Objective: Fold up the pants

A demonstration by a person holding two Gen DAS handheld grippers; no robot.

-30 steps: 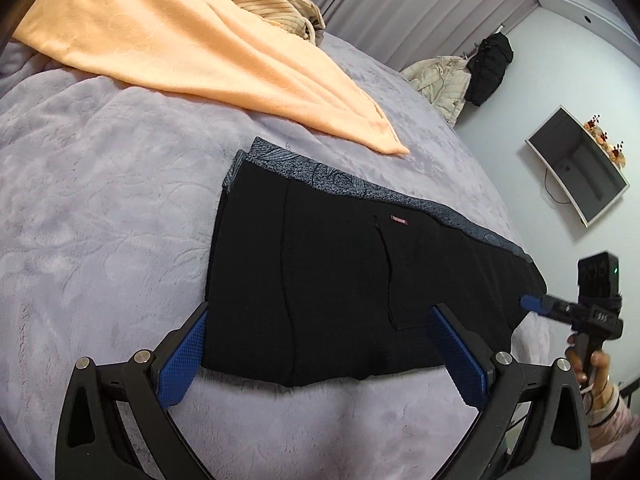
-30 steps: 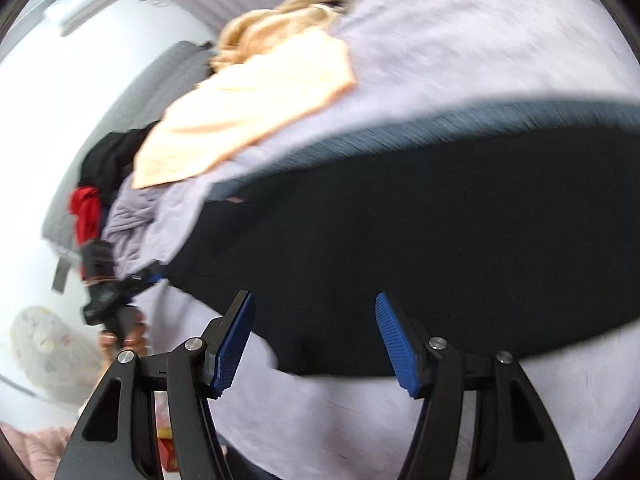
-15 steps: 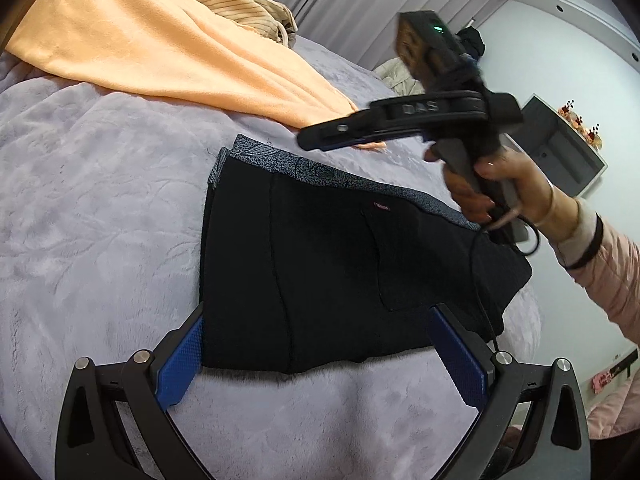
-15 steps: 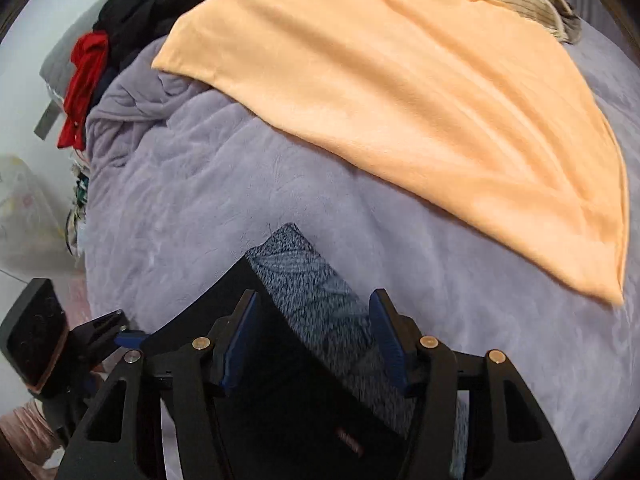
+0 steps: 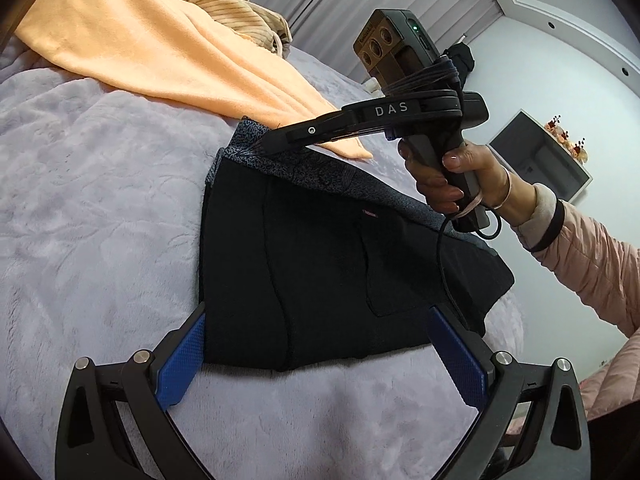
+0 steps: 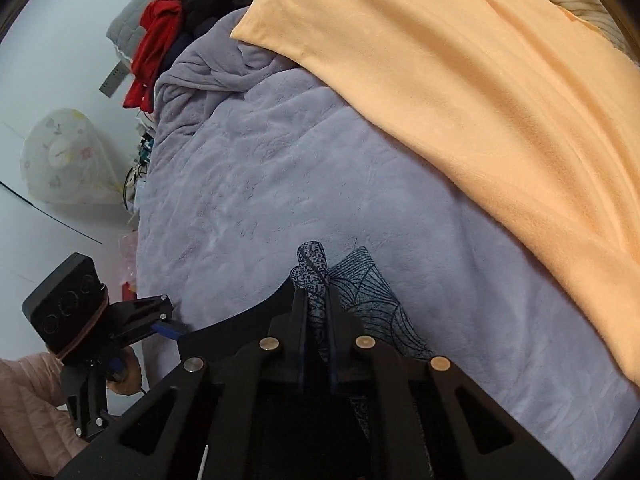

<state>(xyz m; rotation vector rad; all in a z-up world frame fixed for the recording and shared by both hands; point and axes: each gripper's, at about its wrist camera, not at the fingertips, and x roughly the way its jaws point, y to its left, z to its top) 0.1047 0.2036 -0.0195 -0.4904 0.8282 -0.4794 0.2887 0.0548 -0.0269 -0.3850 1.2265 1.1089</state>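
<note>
Between the spread left tongs [image 5: 316, 354] lie the pants [image 5: 320, 264], far waistband corner pinched by right tongs [image 6: 318, 300].

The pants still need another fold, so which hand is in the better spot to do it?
Probably the right. The right gripper is already shut on the patterned waistband corner of the pants, so it could lift and carry that edge over. The left gripper is open at the near edge, holding nothing.

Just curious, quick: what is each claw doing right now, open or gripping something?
Left claw: open, holding nothing.
Right claw: shut on the pants, at the patterned waistband corner.
</note>
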